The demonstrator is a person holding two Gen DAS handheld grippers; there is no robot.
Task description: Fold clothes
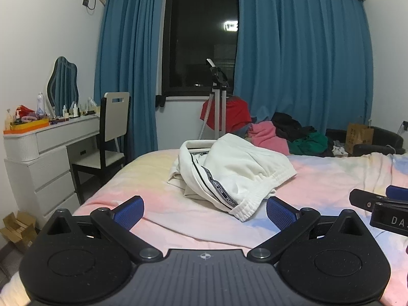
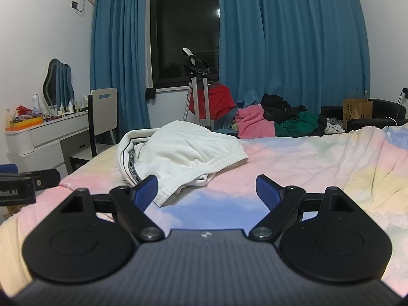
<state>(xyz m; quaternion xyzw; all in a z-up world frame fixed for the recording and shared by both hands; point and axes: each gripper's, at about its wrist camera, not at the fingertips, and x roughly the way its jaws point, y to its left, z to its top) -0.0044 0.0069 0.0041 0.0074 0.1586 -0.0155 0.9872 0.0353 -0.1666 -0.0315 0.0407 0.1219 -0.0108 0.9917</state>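
A crumpled white garment (image 1: 237, 170) with a black lettered side stripe lies in a heap on the pastel bedspread (image 1: 331, 178); it also shows in the right wrist view (image 2: 183, 153). My left gripper (image 1: 204, 210) is open and empty, just short of the garment's elastic hem. My right gripper (image 2: 207, 191) is open and empty, its left finger close beside the hem. The right gripper shows at the right edge of the left wrist view (image 1: 377, 206). The left gripper shows at the left edge of the right wrist view (image 2: 23, 186).
A pile of pink, green and black clothes (image 1: 285, 135) lies beyond the bed's far edge. A garment steamer stand (image 1: 218, 102) with a red cloth stands by the window. A white dressing table (image 1: 51, 142) and chair (image 1: 109, 140) stand left of the bed. A paper bag (image 1: 359, 137) is at the right.
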